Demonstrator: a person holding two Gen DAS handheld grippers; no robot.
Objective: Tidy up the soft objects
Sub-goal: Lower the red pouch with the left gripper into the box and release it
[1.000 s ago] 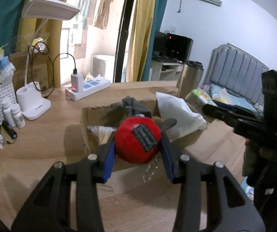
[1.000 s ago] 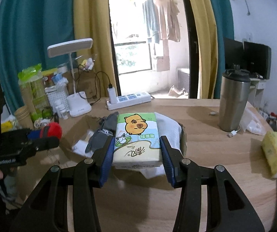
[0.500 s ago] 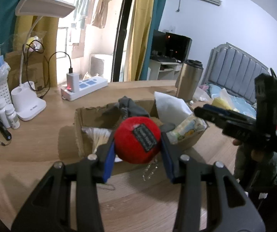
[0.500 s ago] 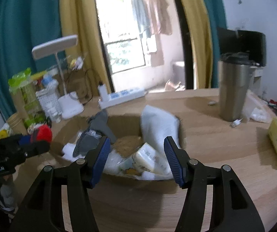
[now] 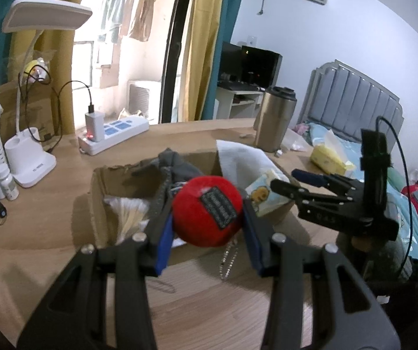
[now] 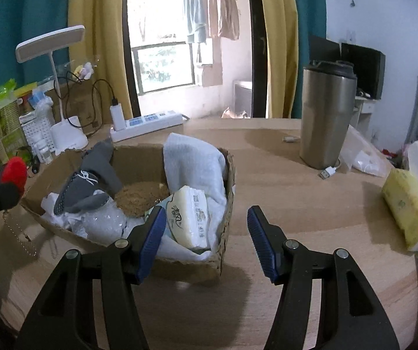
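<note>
My left gripper (image 5: 207, 218) is shut on a red plush ball (image 5: 207, 214) with a black label and a dangling bead chain, held at the near edge of the cardboard box (image 5: 98, 180). The ball also shows in the right wrist view (image 6: 15, 169). My right gripper (image 6: 206, 227) is open and empty, just right of the box's near right corner (image 6: 229, 163). In the box lie a tissue pack (image 6: 190, 215), a white towel (image 6: 193, 160), a grey cloth (image 6: 92, 175) and a brown pad (image 6: 140, 195).
A steel tumbler (image 6: 327, 113) stands at the right. A yellow tissue pack (image 6: 407, 201) lies at the far right. A power strip (image 6: 147, 124), a desk lamp (image 6: 66, 134) and bottles (image 5: 0, 178) are behind and left of the box.
My right gripper opened and let the tissue pack fall into the box, then drew back to the right. My left gripper stayed shut on the red ball and moved closer to the box.
</note>
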